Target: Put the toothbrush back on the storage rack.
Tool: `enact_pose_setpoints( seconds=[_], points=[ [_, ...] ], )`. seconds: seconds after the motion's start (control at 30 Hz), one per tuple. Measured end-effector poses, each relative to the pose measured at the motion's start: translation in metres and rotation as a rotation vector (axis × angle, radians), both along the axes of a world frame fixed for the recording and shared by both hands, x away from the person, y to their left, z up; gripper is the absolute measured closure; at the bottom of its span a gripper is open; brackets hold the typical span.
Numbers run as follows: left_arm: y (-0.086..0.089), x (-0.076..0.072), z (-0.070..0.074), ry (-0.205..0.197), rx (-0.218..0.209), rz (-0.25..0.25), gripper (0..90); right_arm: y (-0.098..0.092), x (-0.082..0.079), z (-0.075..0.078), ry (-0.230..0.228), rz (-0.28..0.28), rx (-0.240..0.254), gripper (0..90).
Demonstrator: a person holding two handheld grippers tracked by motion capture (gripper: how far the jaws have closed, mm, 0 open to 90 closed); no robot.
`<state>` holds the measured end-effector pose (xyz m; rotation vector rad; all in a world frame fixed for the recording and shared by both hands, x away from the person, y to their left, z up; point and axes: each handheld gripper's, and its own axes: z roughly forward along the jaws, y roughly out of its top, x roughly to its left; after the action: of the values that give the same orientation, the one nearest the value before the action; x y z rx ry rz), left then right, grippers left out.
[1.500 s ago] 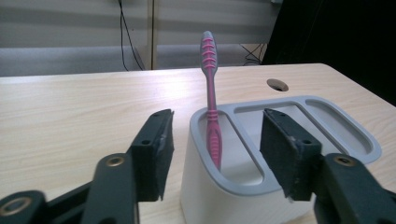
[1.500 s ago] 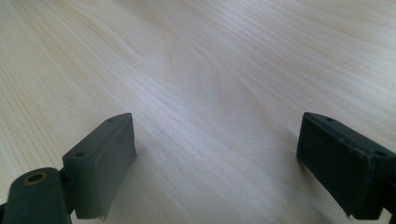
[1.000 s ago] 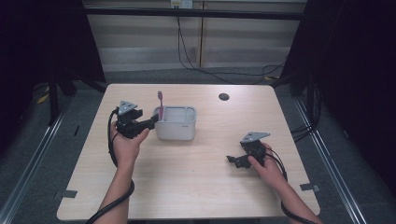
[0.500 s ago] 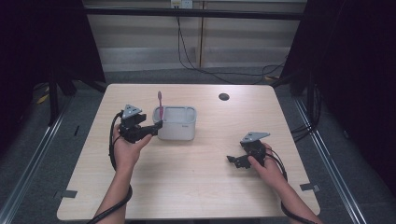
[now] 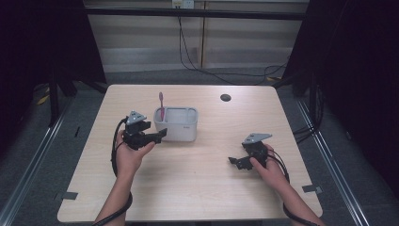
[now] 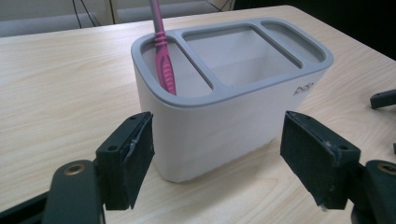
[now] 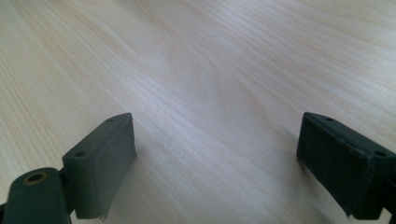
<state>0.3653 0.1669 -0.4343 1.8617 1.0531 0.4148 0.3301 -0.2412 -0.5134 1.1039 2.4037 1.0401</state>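
We see a white plastic organiser with a grey rim [image 6: 224,116], oblong with rounded corners and split into three compartments, standing upright on the pale wood-grain table [image 5: 197,183], left of its middle and towards the far side. A small grey logo [image 6: 304,87] is printed near the top of its front wall; its letters are too small for us to read. A pink toothbrush with a ribbed handle [image 6: 162,51] leans in the end compartment, the one at the left in the left gripper view, its upper part rising above the rim. The left gripper [image 5: 157,136] sits just beside the organiser's left end; its jaws, which have just been opening, stand wide apart with nothing between the pads. The right gripper [image 5: 236,162] rests well apart over bare table, jaws likewise spread and empty. A dark round disc [image 5: 225,97] lies in the tabletop near the far edge.
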Motion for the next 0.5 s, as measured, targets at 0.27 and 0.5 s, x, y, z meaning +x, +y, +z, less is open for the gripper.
enact_pose_setpoints(
  seconds=[0.27,0.5],
  points=[
    [-0.003,-0.004,-0.007,0.019,0.002,-0.021,25.7,0.0,0.0,0.0,0.0,0.0,0.0,11.1],
    [-0.006,-0.007,-0.015,0.036,0.007,-0.042,25.7,0.0,0.0,0.0,0.0,0.0,0.0,11.1]
  ],
)
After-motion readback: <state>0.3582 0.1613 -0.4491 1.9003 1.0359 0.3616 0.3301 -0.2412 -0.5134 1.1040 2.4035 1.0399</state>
